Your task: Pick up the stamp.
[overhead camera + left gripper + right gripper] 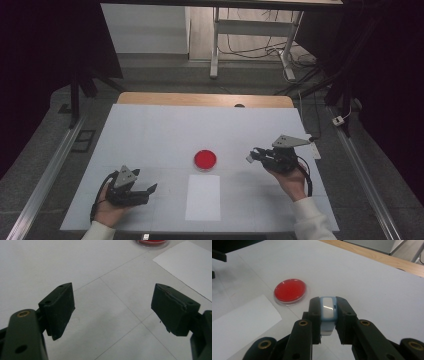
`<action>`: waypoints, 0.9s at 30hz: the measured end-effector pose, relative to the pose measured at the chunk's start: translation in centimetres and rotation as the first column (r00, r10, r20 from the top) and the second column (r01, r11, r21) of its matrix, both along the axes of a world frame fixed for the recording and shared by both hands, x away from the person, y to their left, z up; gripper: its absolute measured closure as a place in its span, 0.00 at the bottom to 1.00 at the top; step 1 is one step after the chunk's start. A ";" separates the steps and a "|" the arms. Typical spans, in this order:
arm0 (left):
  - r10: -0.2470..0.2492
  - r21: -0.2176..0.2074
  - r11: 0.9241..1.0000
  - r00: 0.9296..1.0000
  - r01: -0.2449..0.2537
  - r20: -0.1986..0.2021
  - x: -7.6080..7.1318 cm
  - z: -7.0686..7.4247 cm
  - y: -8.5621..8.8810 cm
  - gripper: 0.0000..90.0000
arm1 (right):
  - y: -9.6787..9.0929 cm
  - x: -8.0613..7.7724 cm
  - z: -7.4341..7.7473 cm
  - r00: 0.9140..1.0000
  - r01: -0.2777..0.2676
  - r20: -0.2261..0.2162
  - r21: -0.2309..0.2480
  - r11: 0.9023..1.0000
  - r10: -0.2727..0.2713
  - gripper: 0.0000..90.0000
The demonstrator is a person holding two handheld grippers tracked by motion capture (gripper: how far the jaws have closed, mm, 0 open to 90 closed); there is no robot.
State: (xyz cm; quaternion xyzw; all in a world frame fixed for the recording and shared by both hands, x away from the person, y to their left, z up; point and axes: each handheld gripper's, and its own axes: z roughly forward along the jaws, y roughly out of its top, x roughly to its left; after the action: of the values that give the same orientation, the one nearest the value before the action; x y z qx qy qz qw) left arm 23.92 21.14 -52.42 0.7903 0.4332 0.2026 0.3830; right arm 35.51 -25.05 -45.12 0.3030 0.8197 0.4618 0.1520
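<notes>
the right gripper (327,322) has its jaws clamped on a small white-and-blue block (328,312), held above the table (150,130) toward its right edge, beside the red dish (205,159). the left gripper (112,312) rests near the front-left corner, jaws wide apart, nothing between them.

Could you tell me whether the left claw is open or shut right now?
Open: the left claw has its jaws wide apart, with bare table between them.
</notes>
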 end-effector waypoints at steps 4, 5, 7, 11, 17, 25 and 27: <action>0.000 0.000 1.000 1.000 0.000 0.000 0.0 0.0 0.0 0.22 | 0.9 -0.4 0.2 1.000 -0.019 0.007 0.010 1.000 0.019 0.83; 0.000 0.000 1.000 1.000 0.000 0.000 0.0 0.0 0.0 0.22 | 0.9 -0.4 0.2 1.000 -0.019 0.007 0.010 1.000 0.019 0.83; 0.000 0.000 1.000 1.000 0.000 0.000 0.0 0.0 0.0 0.22 | 1.4 -0.6 0.4 0.999 -0.032 0.011 0.017 0.999 0.032 0.83; -0.001 0.000 1.000 1.000 0.001 0.001 0.0 0.0 0.0 0.22 | 1.9 -0.9 0.5 0.999 -0.049 0.012 0.032 0.998 0.049 0.83; -0.001 0.003 1.000 1.000 0.001 0.001 0.0 0.0 0.0 0.22 | 2.7 -1.2 0.5 0.998 -0.065 0.016 0.038 0.997 0.064 0.83; -0.001 0.005 1.000 1.000 0.001 0.000 0.0 0.0 0.0 0.22 | 3.4 -1.5 0.3 0.997 -0.073 0.013 0.052 0.996 0.072 0.83; 0.000 0.006 1.000 1.000 0.000 0.000 0.0 0.0 -0.1 0.22 | 3.5 -1.5 0.3 0.997 -0.077 0.013 0.052 0.996 0.076 0.83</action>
State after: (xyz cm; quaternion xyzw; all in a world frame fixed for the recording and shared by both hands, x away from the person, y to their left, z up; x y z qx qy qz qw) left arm 23.92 21.08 -52.45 0.7916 0.4323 0.2040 0.3806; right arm 33.98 -21.54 -44.77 0.2728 0.8173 0.4903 0.1307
